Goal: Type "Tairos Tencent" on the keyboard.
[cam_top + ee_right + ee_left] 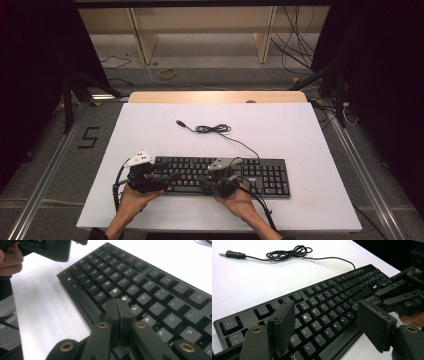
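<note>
A black keyboard [260,175] lies near the front of the white table, its cable [215,129] coiled behind it and ending in a loose USB plug [232,254]. My left gripper [325,307] hovers over the left letter keys of the keyboard [329,290], jaws wide open with nothing between the pads. My right gripper [117,302] is shut with its pads pressed together and empty, tips just above the H and J keys of the keyboard [155,277]. In the high view the left gripper [167,177] and the right gripper [200,181] point toward each other over the keys.
The white table top [300,125] has a wooden strip [215,96] along its far edge. Beyond it on the floor lie loose cables [295,45] and a wooden frame [145,40]. Metal rails [45,175] run along both sides.
</note>
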### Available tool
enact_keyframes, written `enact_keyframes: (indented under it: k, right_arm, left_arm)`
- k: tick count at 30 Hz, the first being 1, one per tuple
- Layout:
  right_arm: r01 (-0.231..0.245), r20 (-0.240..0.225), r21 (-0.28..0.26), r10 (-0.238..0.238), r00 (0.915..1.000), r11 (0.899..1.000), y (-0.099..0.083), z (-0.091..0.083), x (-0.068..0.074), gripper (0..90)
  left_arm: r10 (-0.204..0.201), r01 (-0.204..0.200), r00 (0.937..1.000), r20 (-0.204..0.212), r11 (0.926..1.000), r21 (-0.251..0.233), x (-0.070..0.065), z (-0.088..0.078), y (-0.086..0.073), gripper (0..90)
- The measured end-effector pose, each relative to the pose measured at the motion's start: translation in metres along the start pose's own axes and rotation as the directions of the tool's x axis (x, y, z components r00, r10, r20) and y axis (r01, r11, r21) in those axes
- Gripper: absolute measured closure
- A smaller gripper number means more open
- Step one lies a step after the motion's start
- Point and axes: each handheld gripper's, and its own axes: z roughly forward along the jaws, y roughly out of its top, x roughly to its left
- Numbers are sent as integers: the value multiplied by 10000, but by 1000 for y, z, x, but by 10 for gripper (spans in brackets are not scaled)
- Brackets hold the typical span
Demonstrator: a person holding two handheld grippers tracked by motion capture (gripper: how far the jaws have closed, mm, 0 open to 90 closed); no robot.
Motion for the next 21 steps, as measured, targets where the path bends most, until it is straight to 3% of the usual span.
enact_keyframes:
  k: [21]
  right_arm:
    - [99, 274, 374, -110, 9996, 9993, -3, 17, -1, 900]
  left_arm:
    - [202, -202, 9998, 6, 9998, -56, -3, -3, -5, 307]
